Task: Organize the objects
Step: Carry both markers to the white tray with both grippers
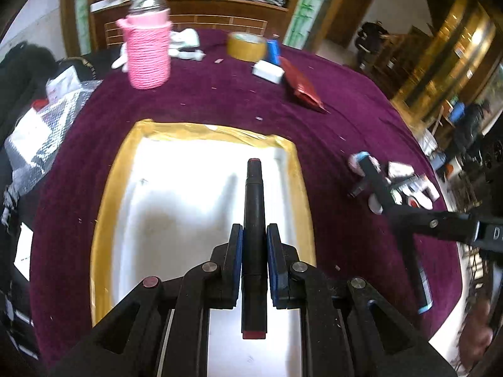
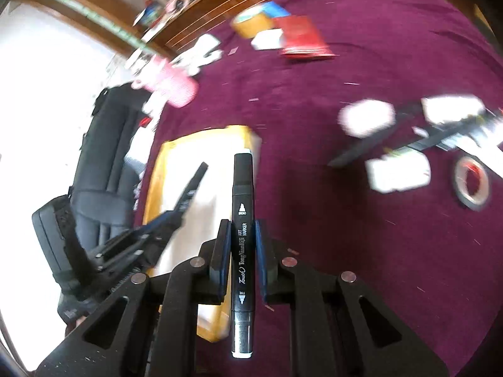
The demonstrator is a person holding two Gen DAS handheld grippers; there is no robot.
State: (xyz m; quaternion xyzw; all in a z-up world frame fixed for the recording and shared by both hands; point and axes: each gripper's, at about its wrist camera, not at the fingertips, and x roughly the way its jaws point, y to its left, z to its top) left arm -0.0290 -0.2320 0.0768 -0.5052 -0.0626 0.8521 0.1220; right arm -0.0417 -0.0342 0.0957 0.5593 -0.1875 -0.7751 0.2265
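Over at the left, the left gripper [image 1: 254, 238] is clamping a black marker with red end caps [image 1: 254, 220] between its blue pads, and the marker is hanging lengthwise over the white, yellow-taped tray [image 1: 201, 132] on the purple cloth [image 1: 220, 100]. To the right, the right gripper [image 2: 241, 238] is pinching a second black art marker with pale caps [image 2: 241, 235], which is hovering just beside the tray's right edge, over cloth rather than over the white floor. The step in hand looks like carrying both markers to the tray; the next move probably calls for lowering the left marker onto the tray floor and opening the pads, while the right one needs shifting leftward first. Further right, white blocks, loose dark pens and a tape ring [image 2: 471, 182] are lying scattered, waiting their turn. Beyond, a pink rope-wrapped jar [image 1: 147, 53], a brown tape roll [image 1: 246, 45] and a red packet [image 1: 300, 83] are sitting near the far edge, with a cluttered wooden counter [image 1: 220, 12] behind.
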